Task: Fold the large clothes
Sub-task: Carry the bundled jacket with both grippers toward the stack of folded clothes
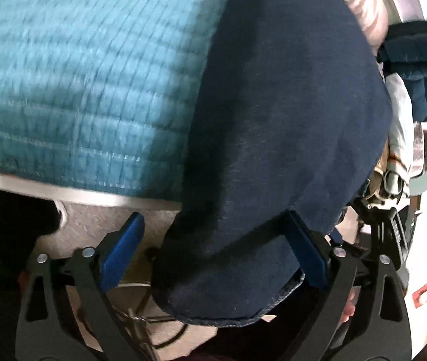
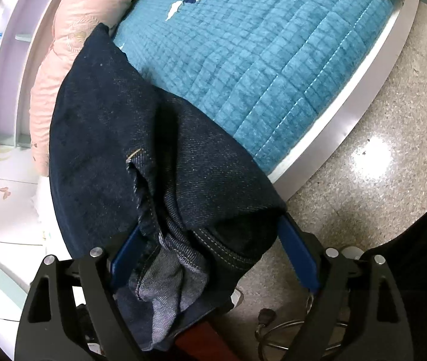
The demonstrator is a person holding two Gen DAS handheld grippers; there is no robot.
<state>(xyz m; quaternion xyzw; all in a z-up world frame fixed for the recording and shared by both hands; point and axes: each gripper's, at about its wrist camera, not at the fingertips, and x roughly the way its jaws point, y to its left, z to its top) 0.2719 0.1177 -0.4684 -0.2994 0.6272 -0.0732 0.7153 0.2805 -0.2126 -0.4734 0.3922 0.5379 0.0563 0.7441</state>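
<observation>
the dark denim jeans [image 2: 108, 138] are hanging over the bed's near edge, their long axis running from the pink pillow end down toward both tools. the right tool [image 2: 213, 255] is standing with its jaws apart around the bunched hem; the left tool [image 1: 213, 249] is likewise spread, denim draping between its fingers [image 1: 306, 252]. the teal quilted bed [image 2: 288, 60] is lying ahead.

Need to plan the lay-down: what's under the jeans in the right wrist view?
Under the jeans: the teal quilt and pink pillow show at their edges; whatever lies directly beneath is covered.
</observation>
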